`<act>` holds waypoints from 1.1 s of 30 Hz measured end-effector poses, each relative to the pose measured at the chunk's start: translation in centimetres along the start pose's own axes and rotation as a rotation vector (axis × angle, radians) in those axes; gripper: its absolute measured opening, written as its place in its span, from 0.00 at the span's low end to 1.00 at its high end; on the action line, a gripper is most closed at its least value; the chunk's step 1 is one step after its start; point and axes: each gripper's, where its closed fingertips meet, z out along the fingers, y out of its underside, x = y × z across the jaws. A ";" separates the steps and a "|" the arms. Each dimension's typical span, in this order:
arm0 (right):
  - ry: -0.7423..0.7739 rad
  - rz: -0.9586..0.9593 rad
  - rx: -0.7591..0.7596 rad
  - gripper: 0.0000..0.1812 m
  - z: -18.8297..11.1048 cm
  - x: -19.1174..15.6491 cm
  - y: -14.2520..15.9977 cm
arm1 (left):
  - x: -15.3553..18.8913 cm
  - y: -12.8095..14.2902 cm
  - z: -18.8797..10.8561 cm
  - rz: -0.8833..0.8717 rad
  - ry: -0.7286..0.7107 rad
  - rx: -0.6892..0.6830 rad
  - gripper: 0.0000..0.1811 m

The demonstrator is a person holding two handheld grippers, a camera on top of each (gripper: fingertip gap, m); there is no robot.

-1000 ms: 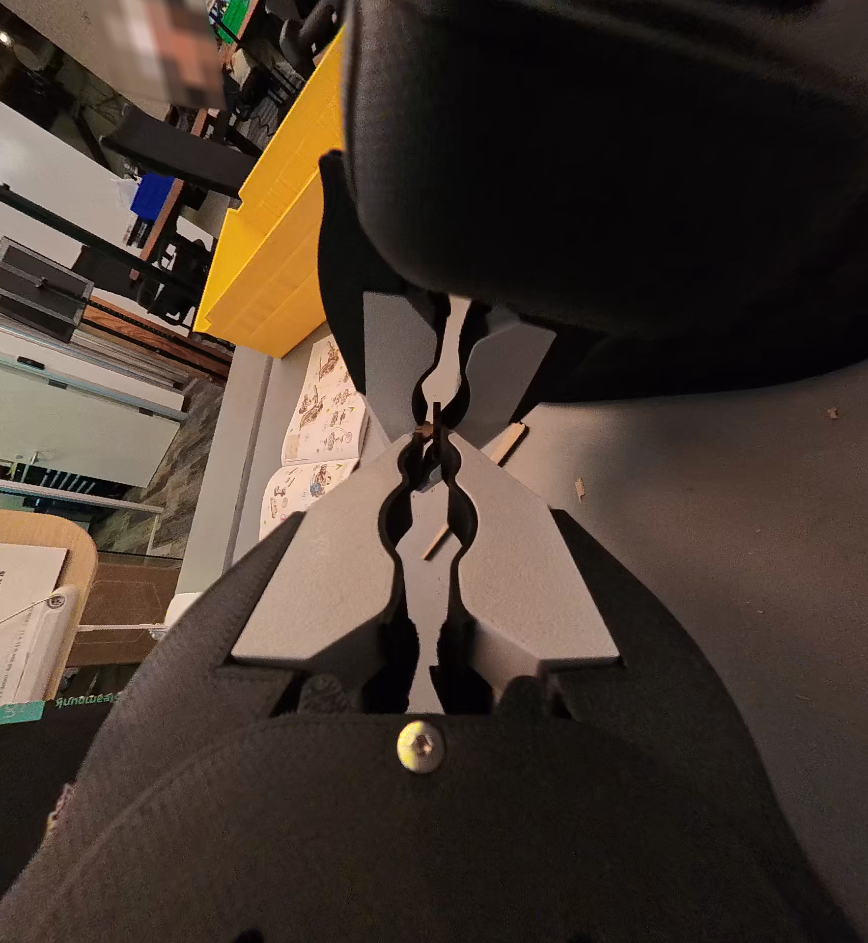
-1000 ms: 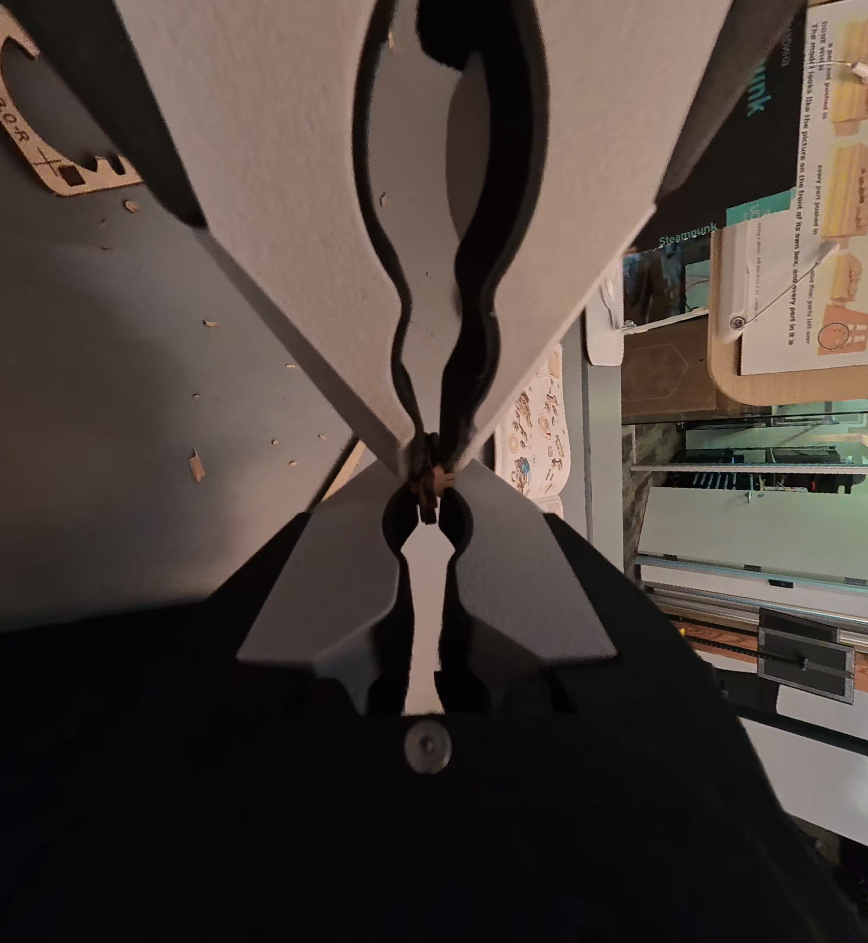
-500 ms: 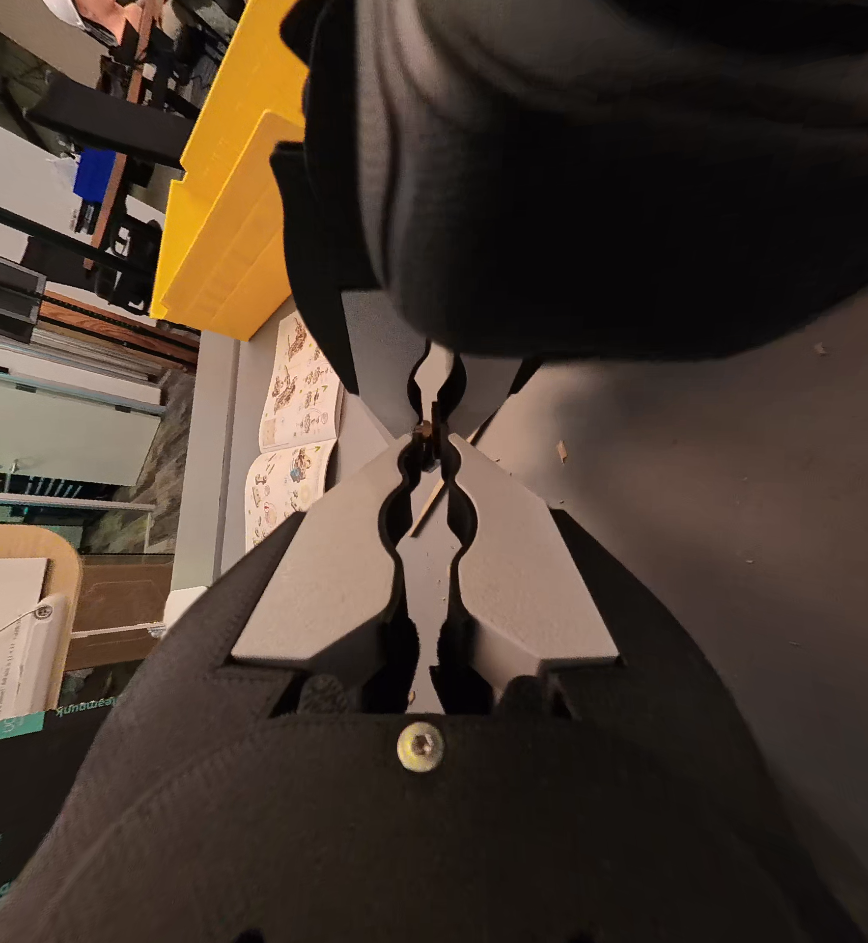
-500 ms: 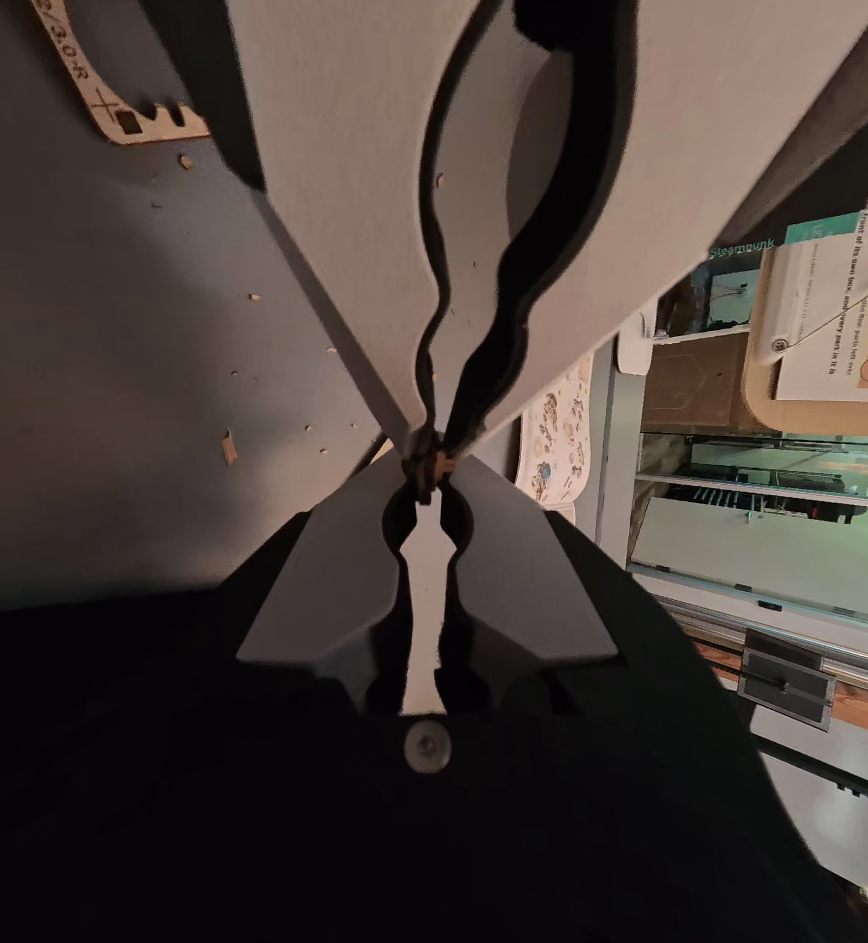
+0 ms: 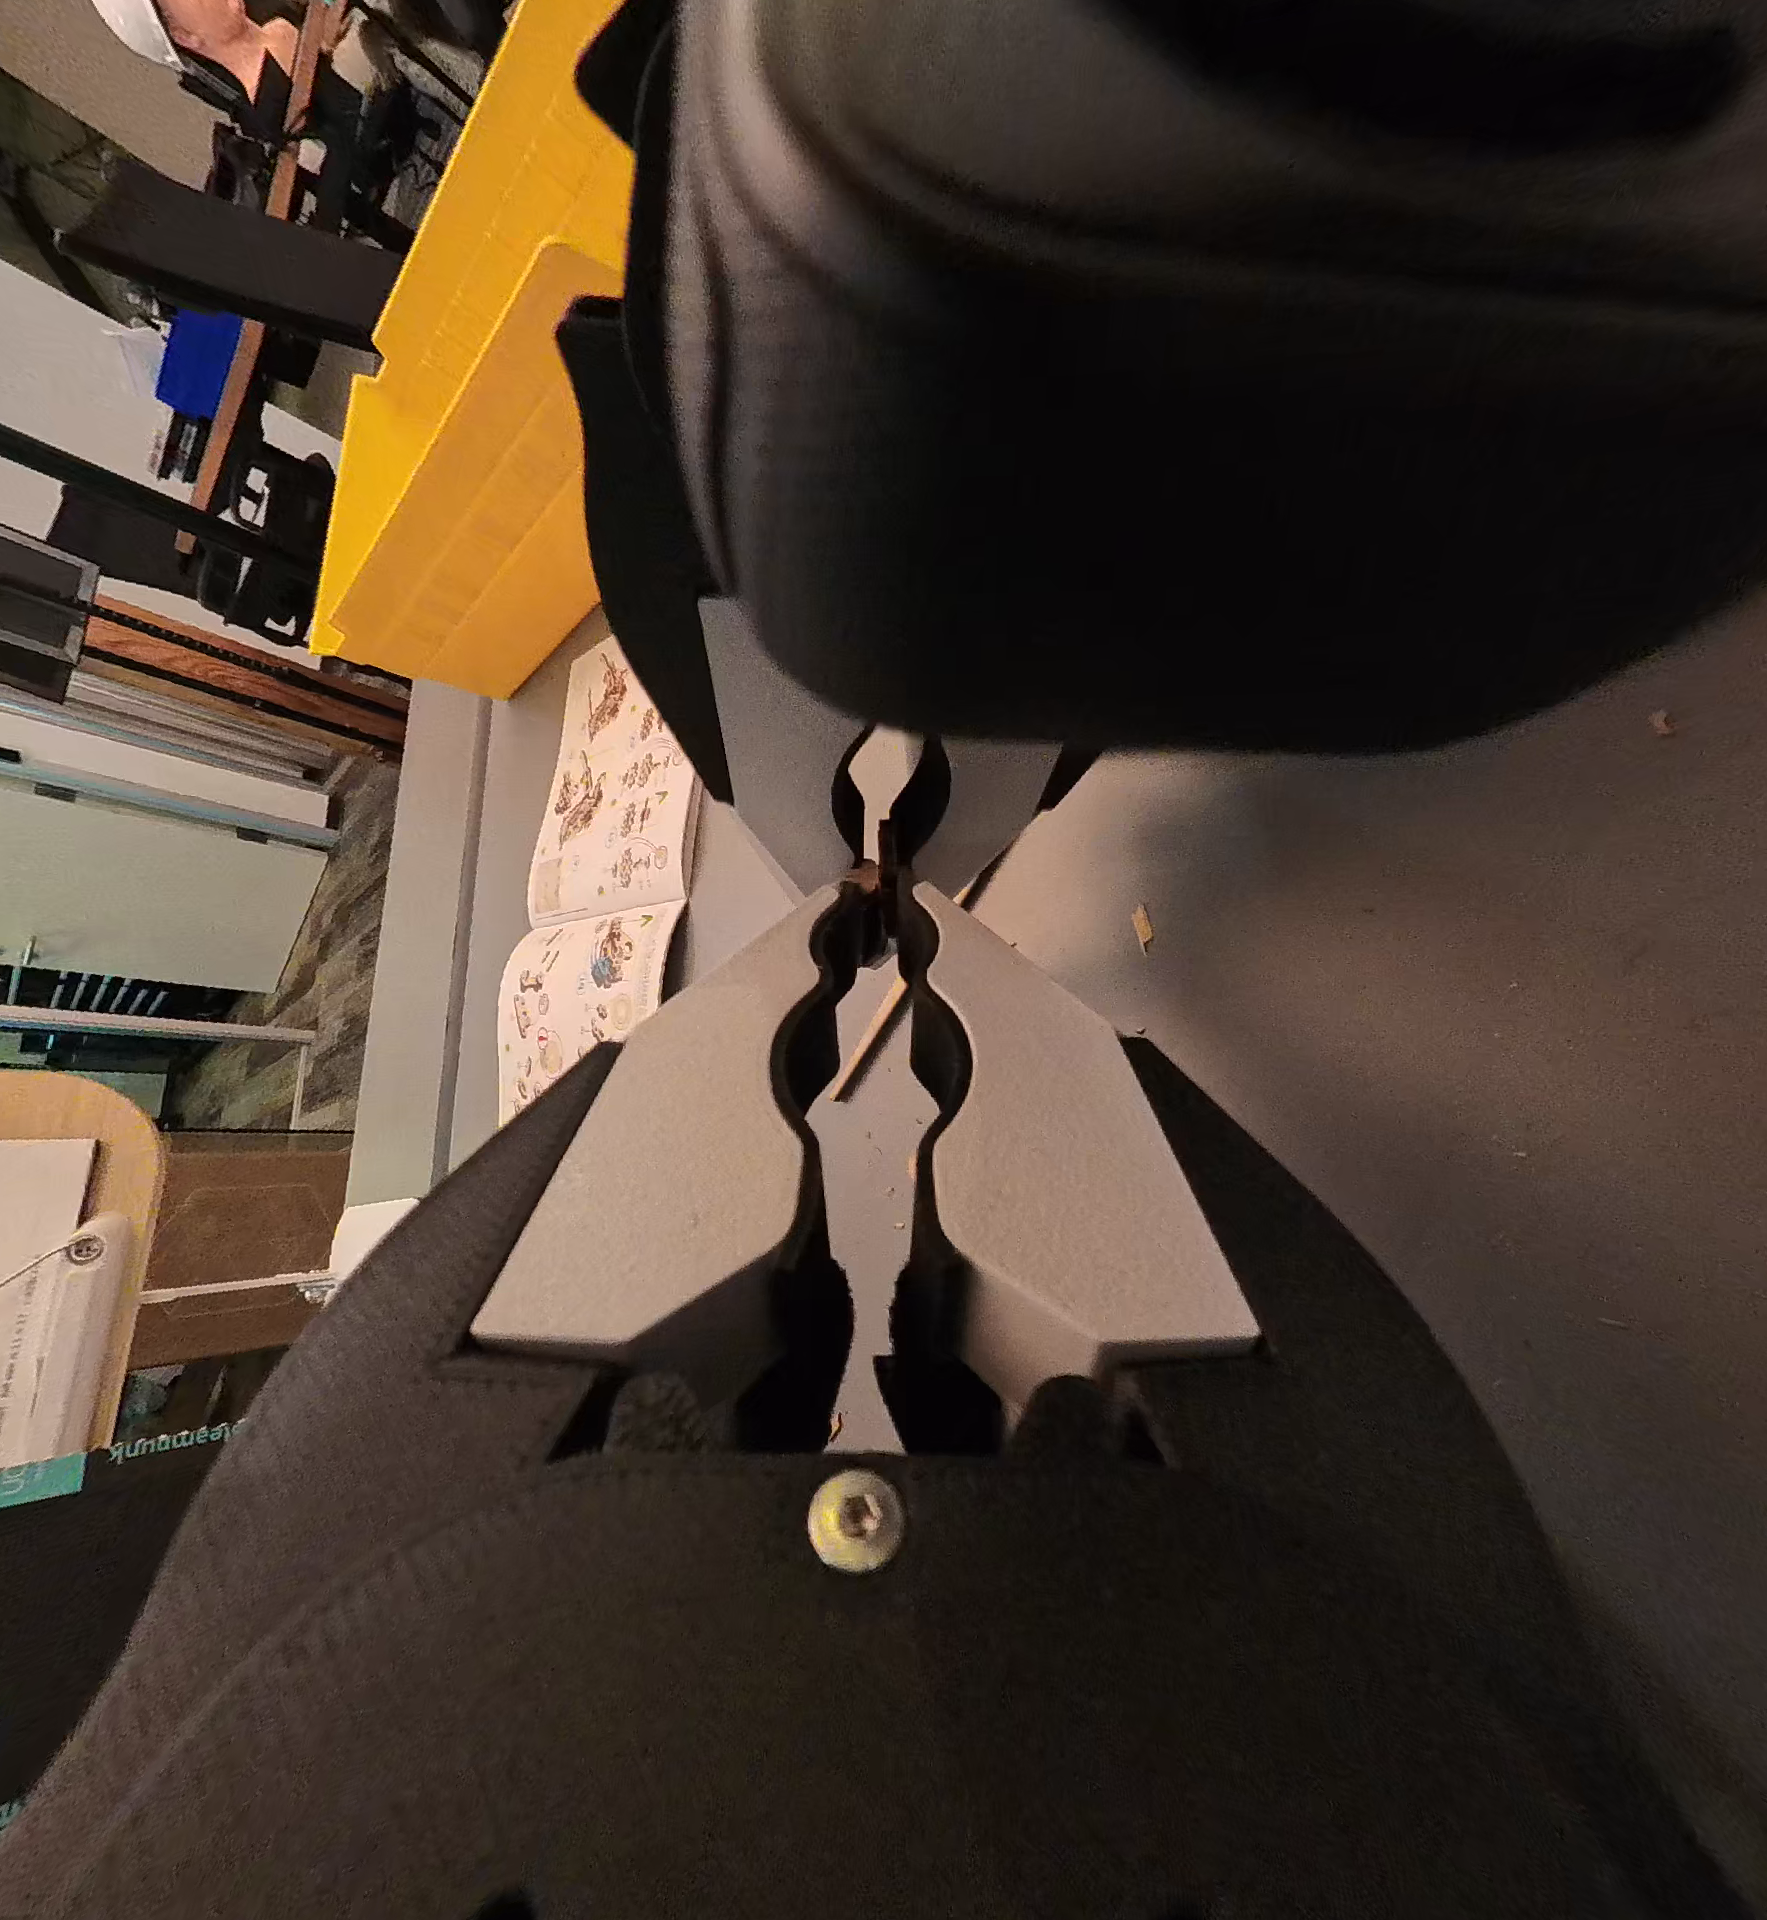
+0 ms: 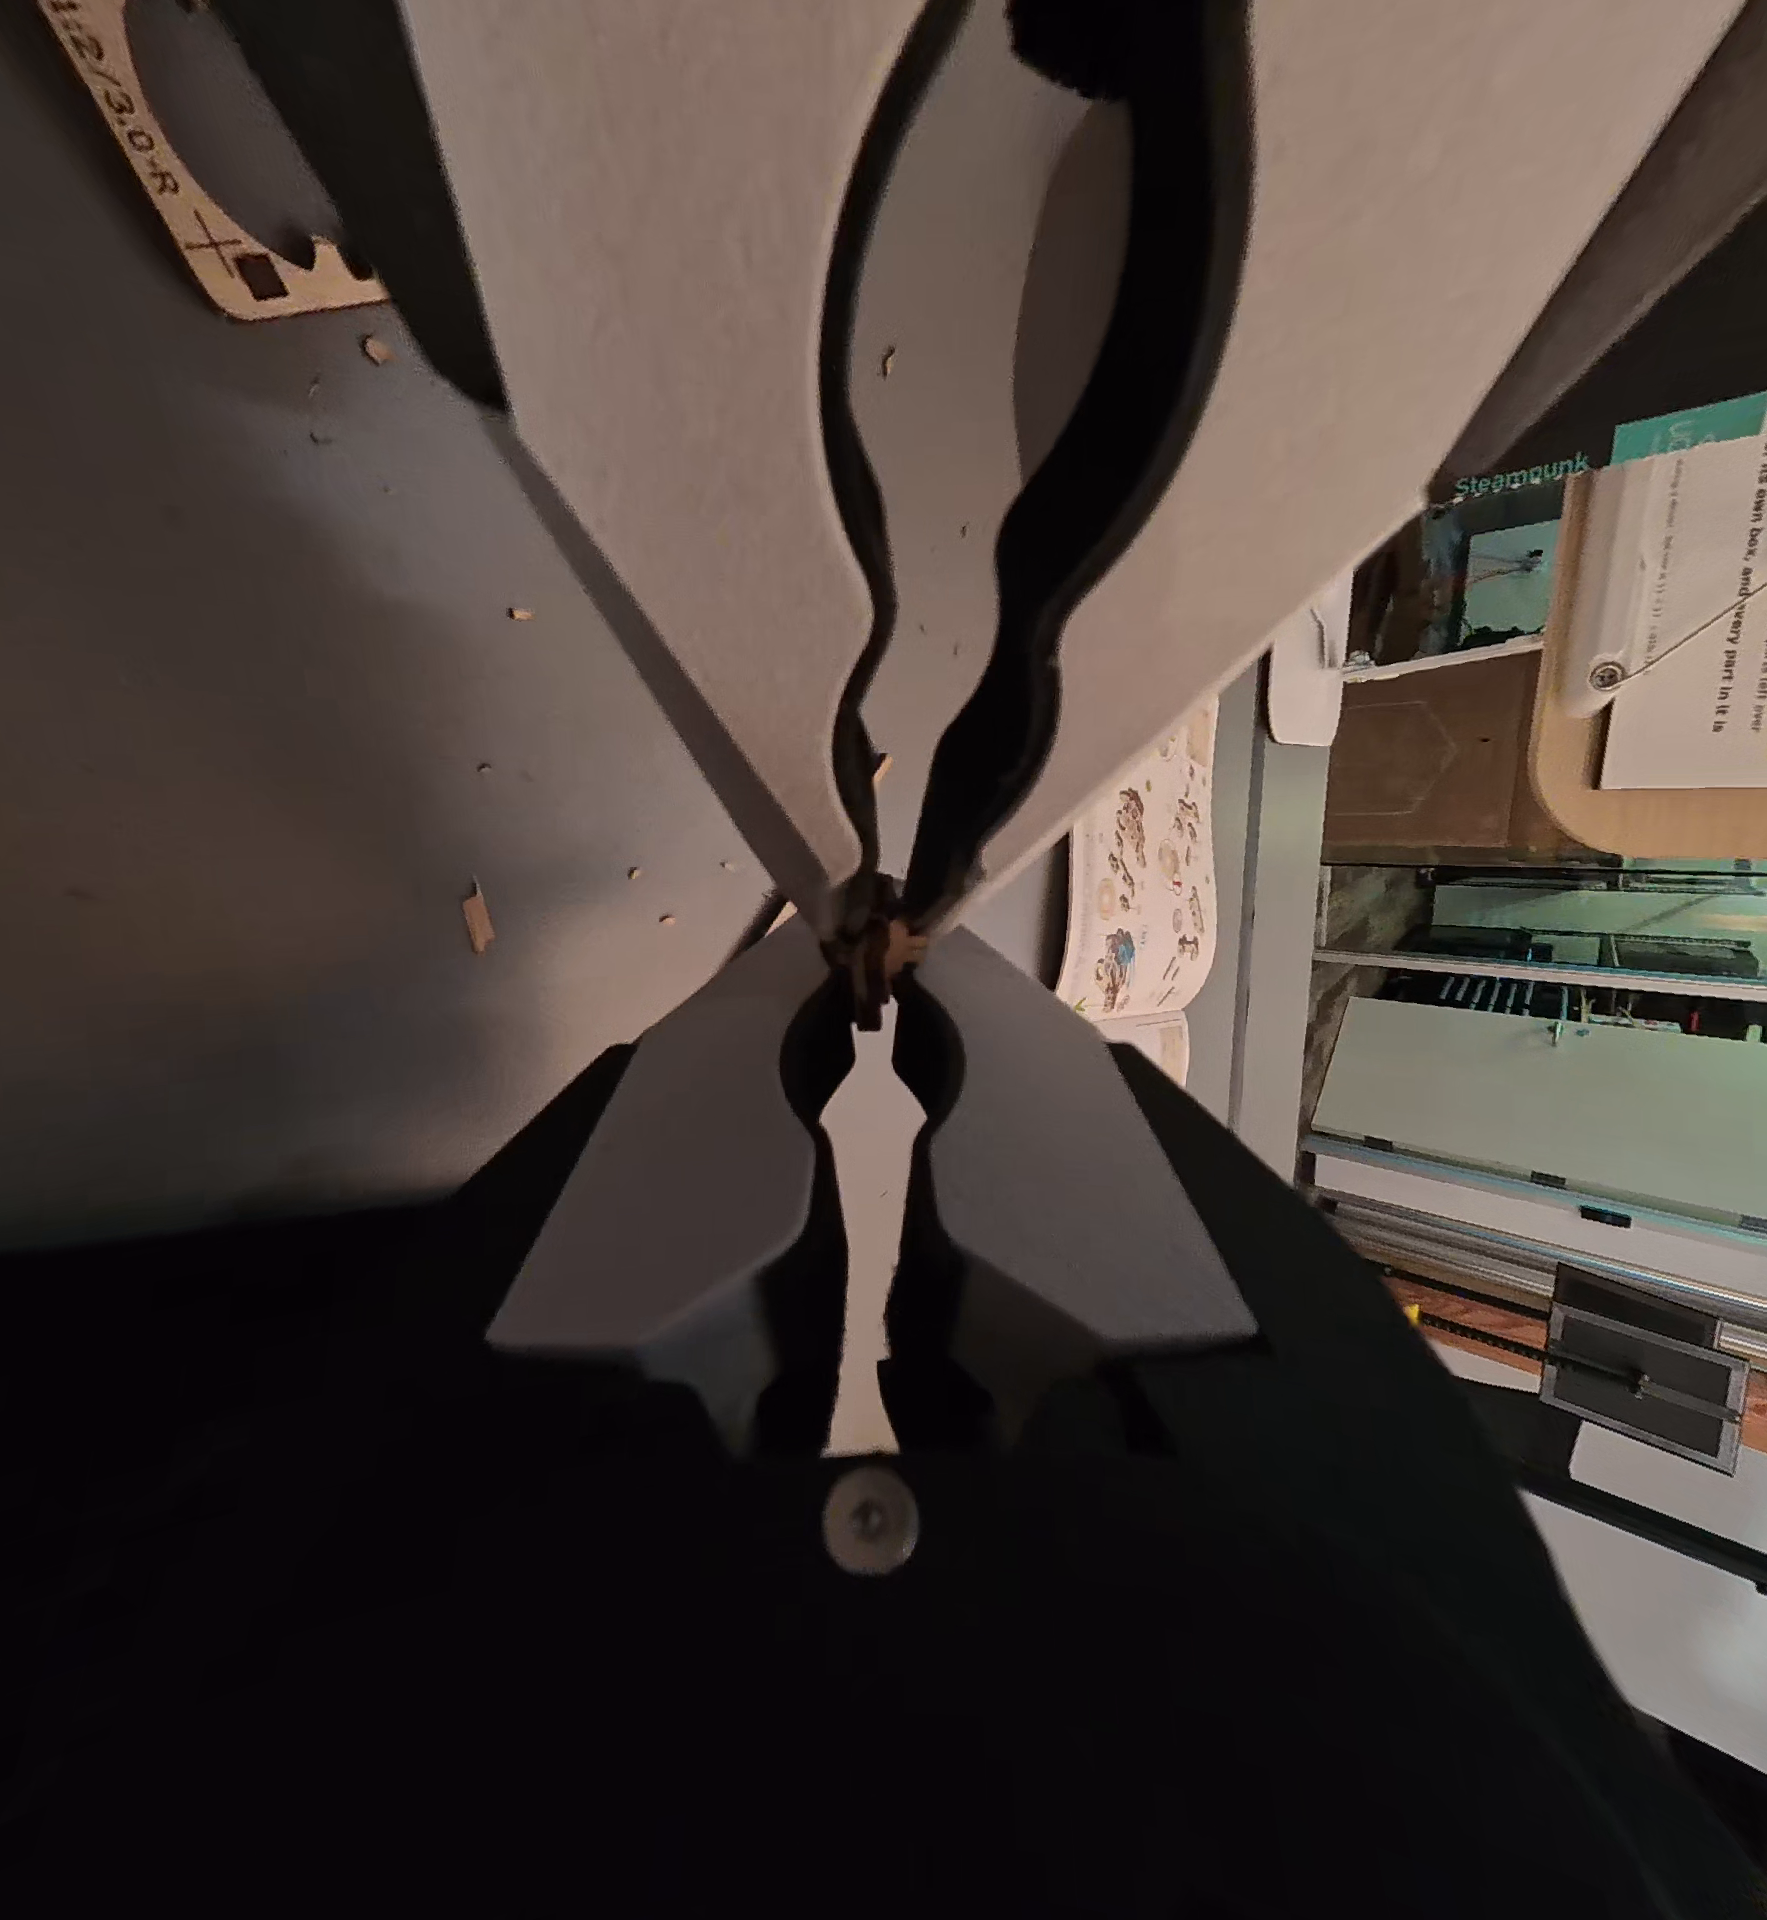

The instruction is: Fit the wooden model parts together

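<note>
My two grippers meet tip to tip above the grey table [image 5: 1481, 1039]. In the left wrist view my left gripper [image 5: 874, 909] is shut on a small dark wooden part [image 5: 866, 883]. The right gripper [image 5: 884, 831] comes in from above and presses its own thin part against it. In the right wrist view my right gripper [image 6: 874, 992] is shut on a small wooden part [image 6: 871, 961]. The left gripper [image 6: 884, 883] reaches down to it from the top. The two parts touch in a small cluster; how they join is hidden between the fingertips.
A yellow bin [image 5: 463, 416] stands at the table's far edge, with an open instruction booklet [image 5: 609, 862] beside it. A thin wooden stick [image 5: 874, 1039] and wood chips [image 6: 479, 914] lie on the table. A punched wooden sheet [image 6: 235, 239] lies at the upper left of the right wrist view. My right fingertips sit around 5 cm from my left ones.
Both grippers stay shut and tip to tip. The pair has wobbled and tilted a little; the right gripper's body now covers more of its fingers in the left wrist view.
</note>
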 end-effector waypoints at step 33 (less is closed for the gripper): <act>0.012 0.032 0.100 0.00 0.1 0.9 -0.5 | -0.7 -0.1 -0.2 0.037 -0.058 0.007 0.03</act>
